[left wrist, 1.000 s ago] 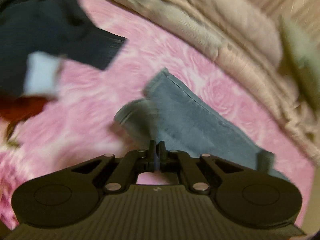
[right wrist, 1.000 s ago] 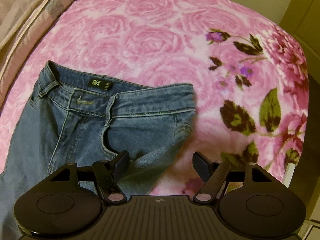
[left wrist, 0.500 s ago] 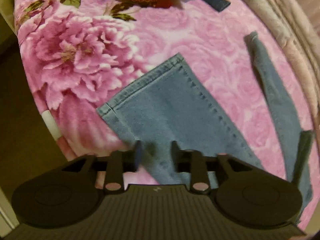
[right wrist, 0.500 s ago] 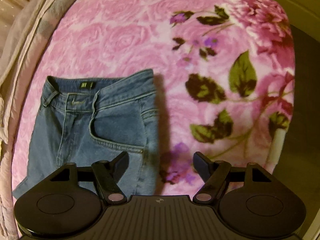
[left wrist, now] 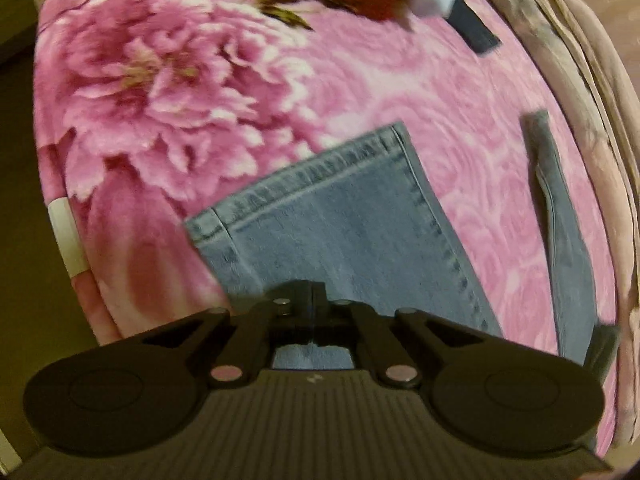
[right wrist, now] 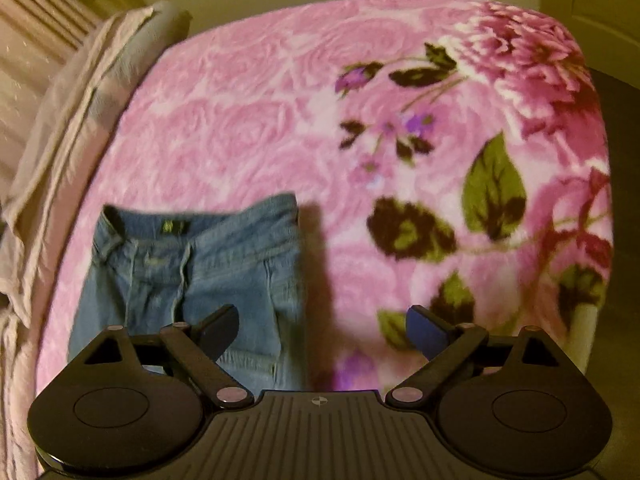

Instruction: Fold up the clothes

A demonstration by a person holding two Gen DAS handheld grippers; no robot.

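Writing on the dark waistband label of the blue denim jeans was too blurred to read; the left gripper was fully closed, the right gripper wide apart.

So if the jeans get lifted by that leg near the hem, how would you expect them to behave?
The jeans would probably drape rather than hold shape: the other leg already lies narrow and folded over. The stitched hem looks thick, so it may stay fairly flat. On the fuzzy pink floral blanket, dragging likely meets some friction rather than sliding freely.
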